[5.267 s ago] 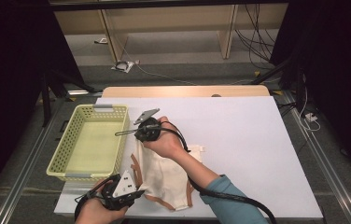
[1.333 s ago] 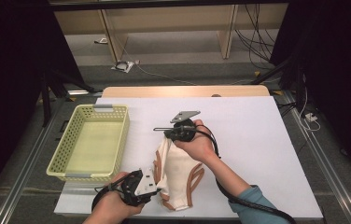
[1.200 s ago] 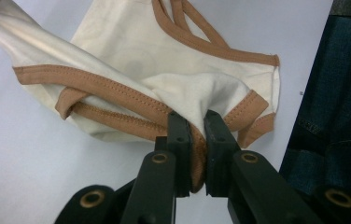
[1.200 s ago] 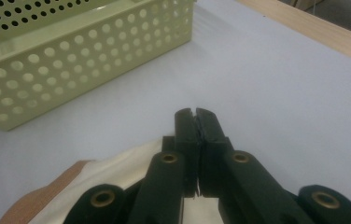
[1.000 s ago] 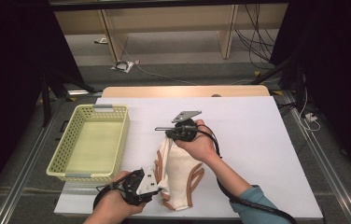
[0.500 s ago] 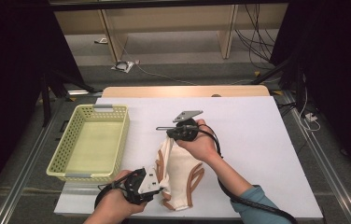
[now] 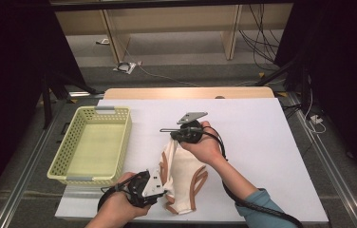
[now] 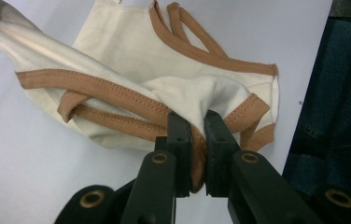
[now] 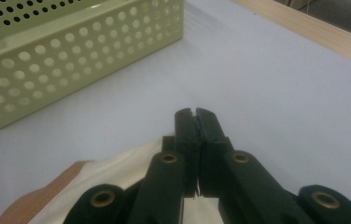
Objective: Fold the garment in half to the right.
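- Cream cotton garment w/ tan-brown trim (image 7: 181,178) – lies on the white table surface (image 7: 262,142), near the front edge, stretched between the two grippers; a raised fold runs from the near-left end up toward the far end.
- Left gripper (image 8: 198,135): jaws clamped on a bunched corner of the garment – cream cloth plus a strip of brown binding pinched between the pads. In the high view it sits at the front edge (image 7: 160,187), held in the person's left hand (image 7: 119,206).
- Right gripper (image 9: 195,122): jaws pressed together; in the high view it pinches the garment's far end (image 7: 174,137), lifted a bit off the table. Cloth shows below the jaws in its own view.
- Right hand (image 7: 207,147) wraps the gripper body, teal sleeve (image 7: 262,209) behind it.
- Pale yellow-green perforated plastic basket (image 7: 67,156) stands left of the garment, apart from it.
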`<state>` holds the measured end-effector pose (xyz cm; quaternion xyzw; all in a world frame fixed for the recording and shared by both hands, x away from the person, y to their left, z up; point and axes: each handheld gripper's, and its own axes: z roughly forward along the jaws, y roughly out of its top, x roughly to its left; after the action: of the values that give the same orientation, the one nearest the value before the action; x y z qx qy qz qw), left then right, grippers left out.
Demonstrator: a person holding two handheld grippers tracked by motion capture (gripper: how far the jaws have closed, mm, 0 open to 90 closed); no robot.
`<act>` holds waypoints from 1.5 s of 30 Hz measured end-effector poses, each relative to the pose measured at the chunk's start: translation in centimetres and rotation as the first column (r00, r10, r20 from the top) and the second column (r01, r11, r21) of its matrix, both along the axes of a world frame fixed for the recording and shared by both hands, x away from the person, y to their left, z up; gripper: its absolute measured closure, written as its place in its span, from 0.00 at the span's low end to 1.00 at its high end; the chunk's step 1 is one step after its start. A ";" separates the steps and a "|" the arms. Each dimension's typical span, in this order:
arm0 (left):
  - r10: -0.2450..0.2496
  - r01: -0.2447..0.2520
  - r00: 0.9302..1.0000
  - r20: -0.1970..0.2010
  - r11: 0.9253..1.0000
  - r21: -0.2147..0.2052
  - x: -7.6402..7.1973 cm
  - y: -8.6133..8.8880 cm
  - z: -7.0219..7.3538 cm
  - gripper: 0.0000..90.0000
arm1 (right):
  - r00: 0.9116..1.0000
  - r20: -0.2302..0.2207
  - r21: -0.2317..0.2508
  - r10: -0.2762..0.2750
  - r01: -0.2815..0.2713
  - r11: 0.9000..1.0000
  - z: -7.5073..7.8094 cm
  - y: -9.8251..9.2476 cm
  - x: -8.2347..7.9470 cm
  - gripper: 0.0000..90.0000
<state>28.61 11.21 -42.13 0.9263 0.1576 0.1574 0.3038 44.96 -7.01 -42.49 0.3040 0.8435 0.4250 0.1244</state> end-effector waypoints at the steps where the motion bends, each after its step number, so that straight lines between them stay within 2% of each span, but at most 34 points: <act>1: 0.000 0.000 1.000 0.001 1.000 0.001 0.0 0.0 0.0 0.92 | 1.000 0.001 0.001 -0.001 0.001 1.000 0.0 0.0 0.0 0.99; 45: -0.021 0.021 1.000 0.007 1.000 0.018 0.2 -1.3 -0.1 0.92 | 1.000 -0.009 0.002 -0.017 0.017 1.000 -0.2 -1.0 0.1 0.99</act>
<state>28.82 9.91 -42.27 0.9301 0.1451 0.1591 0.2977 45.10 -8.00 -42.71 0.3131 0.8410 0.4235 0.1239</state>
